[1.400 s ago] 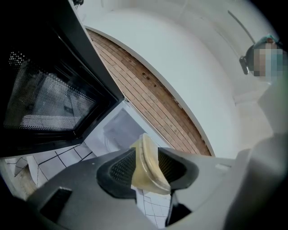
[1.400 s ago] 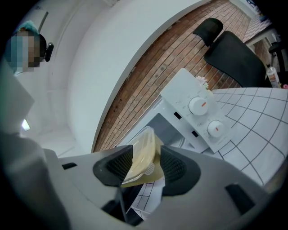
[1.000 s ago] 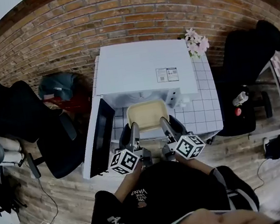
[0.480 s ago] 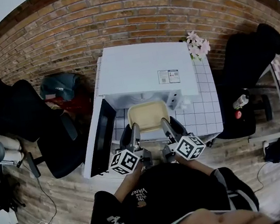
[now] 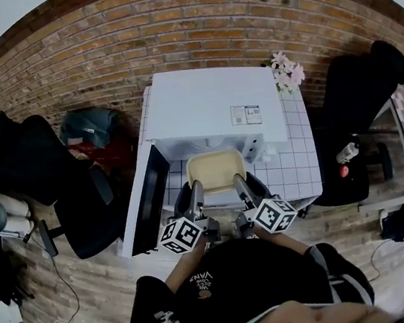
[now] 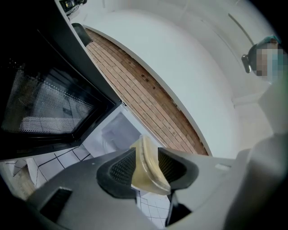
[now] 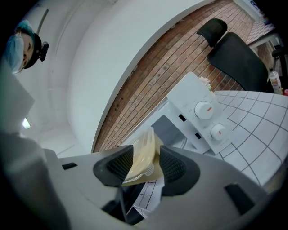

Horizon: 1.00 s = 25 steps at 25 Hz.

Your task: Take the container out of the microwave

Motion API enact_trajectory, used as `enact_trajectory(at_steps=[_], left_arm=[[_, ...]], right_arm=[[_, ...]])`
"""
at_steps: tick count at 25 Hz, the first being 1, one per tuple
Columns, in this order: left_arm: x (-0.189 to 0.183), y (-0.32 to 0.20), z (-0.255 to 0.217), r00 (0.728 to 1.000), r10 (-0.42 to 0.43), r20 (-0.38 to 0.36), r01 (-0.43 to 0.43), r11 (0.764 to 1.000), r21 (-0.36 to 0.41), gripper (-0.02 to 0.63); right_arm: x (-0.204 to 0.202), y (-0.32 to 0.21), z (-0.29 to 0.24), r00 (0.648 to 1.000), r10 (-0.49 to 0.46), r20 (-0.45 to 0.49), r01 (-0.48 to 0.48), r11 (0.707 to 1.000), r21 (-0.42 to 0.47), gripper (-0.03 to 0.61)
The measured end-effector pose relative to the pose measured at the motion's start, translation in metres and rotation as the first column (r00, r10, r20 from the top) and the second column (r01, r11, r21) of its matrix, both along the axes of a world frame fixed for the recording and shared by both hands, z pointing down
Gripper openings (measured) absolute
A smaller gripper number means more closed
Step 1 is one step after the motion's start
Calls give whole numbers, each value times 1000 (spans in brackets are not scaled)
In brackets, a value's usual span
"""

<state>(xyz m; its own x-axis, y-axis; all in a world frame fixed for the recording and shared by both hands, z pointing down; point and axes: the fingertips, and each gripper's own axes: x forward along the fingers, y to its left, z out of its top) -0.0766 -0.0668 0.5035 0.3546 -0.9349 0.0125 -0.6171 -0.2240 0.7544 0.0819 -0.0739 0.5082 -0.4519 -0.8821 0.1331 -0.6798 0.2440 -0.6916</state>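
Two grips: left tongs (image 5: 193, 190) and right tongs (image 5: 240, 183) each clamped on near rim of beige container (image 5: 215, 168), at open microwave (image 5: 212, 103) mouth, above tiled worktop (image 5: 293, 167) front edge.

Left claw (image 6: 146, 167), right claw (image 7: 145, 165): grey; jacket (image 5: 242, 279) black

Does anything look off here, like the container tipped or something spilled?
Nothing stands out. The container looks level at the microwave's open front, its side rims clamped by the left tool and right tool. The door stands open to the left, and no spill shows.
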Motion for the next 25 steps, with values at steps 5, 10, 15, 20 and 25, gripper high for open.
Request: enact_trajectory(at_steps=[5, 10, 15, 20, 25], left_arm=[[-3, 1, 1, 1000, -3, 2, 3, 1000, 0, 160], [-3, 3, 0, 1000, -2, -1, 2, 1000, -8, 160], [-4, 6, 3, 1000, -2, 0, 2, 1000, -11, 158], [-4, 6, 2, 1000, -2, -4, 2, 1000, -4, 160], [-3, 8, 4, 1000, 1, -9, -1, 1000, -8, 160]], right_arm=[[-3, 1, 2, 1000, -9, -3, 9, 1000, -6, 176], [-4, 2, 1, 1000, -8, -6, 8, 1000, -15, 176], [-4, 4, 3, 1000, -8, -4, 8, 1000, -16, 176], [-3, 5, 3, 1000, 1, 1, -1, 1000, -13, 176], [-2, 6, 3, 1000, 7, 1, -7, 1000, -10, 176]])
